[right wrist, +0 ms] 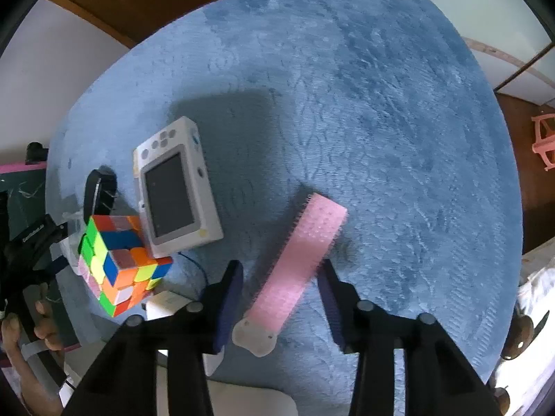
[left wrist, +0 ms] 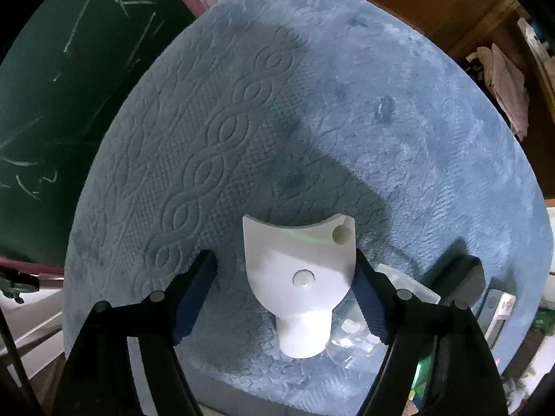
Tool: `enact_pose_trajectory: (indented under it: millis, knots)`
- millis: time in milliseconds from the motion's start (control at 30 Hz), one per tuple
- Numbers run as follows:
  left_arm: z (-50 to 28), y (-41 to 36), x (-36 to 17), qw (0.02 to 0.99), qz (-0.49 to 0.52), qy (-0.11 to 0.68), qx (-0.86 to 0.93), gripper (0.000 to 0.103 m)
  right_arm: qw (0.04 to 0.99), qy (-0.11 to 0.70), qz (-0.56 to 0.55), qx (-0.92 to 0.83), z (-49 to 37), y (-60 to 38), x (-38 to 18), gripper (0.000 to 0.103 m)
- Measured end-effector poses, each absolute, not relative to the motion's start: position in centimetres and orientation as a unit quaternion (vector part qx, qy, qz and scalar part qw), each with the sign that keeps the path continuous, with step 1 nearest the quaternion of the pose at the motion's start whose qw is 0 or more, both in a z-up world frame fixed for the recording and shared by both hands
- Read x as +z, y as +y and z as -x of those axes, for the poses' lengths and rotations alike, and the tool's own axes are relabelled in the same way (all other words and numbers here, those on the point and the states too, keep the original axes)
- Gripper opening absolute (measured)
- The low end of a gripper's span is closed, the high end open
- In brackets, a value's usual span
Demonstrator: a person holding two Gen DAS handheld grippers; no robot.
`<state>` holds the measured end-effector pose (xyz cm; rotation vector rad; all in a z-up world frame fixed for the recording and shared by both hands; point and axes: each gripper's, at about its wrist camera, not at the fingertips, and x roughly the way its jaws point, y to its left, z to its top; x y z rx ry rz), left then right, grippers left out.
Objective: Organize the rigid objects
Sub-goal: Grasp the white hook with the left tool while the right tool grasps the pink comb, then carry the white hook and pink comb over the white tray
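Pink comb (right wrist: 305, 260): lies flat on the blue plush mat (right wrist: 381, 104), slanting from near-centre up to the right, pale handle end nearest the camera. It sits between the fingers of the right gripper (right wrist: 277, 298). Jaws stand partly apart with a gap on each side; pads not pressing it. Not yet grasped.

White plastic piece (left wrist: 300, 277), flared top and round neck: lies on the same mat in the left wrist view, between the fingers of the left gripper (left wrist: 284, 298). Jaws wide. The right pad looks close to the flared edge, the left pad is clearly apart from it. Not gripped.

Left of the comb, near the mat's left edge, a cluster: white handheld device with screen (right wrist: 177, 190), colour cube (right wrist: 118, 263) touching its near corner, a black curved object (right wrist: 100, 190) just behind the cube. A clear plastic item (left wrist: 350, 339) lies just right of the white piece.

Judgement on progress: part of the items appear gathered at one side. Comb and white piece are apart from that group and remain to be placed. Both claws poised for pick-up; neither holds anything.
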<state>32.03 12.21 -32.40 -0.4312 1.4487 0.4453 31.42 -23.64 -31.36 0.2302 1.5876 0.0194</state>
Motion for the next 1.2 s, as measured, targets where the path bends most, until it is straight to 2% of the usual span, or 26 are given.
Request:
enact_pose_trajectory:
  millis: [100,200,233,400,500,667,900,1200]
  knots:
    - [-32.0,12.0,-32.3,0.7,0.194,0.658,0.198,0.075,0.692,0.714,-0.105,0.003,-31.3,-24.0,-31.7,0.035]
    - [-31.8,10.2,-31.8,0.704,0.177,0.661,0.19,0.061,0.68,0.724,-0.112,-0.001,-31.2,-24.5,-32.3,0.033]
    - [-31.8,10.0,-31.7,0.705,0.169,0.662,0.188,0.059,0.677,0.728,-0.112,-0.002,-31.1,-24.5,-32.4,0.033]
    - [-31.1,9.5,-31.8,0.709,0.164,0.662,0.179,0.058,0.672,0.733,-0.106,-0.008,-30.9,-24.0,-32.8,0.033]
    - [-30.6,9.8,-31.8,0.708,0.161,0.666,0.171,0.058,0.673,0.731,-0.112,-0.009,-30.6,-23.8,-32.8,0.026]
    - [-29.6,9.9,-30.3,0.712,0.157,0.664,0.164,0.058,0.684,0.719,-0.123,-0.004,-29.7,-23.9,-31.6,0.024]
    - [-27.5,10.0,-24.0,0.735,0.148,0.649,0.131,0.058,0.722,0.677,-0.139,0.01,-27.7,-24.6,-26.8,0.023]
    - [-22.9,8.8,-14.7,0.78,0.113,0.613,0.045,0.058,0.774,0.613,-0.157,0.037,-24.1,-25.0,-18.0,0.023]
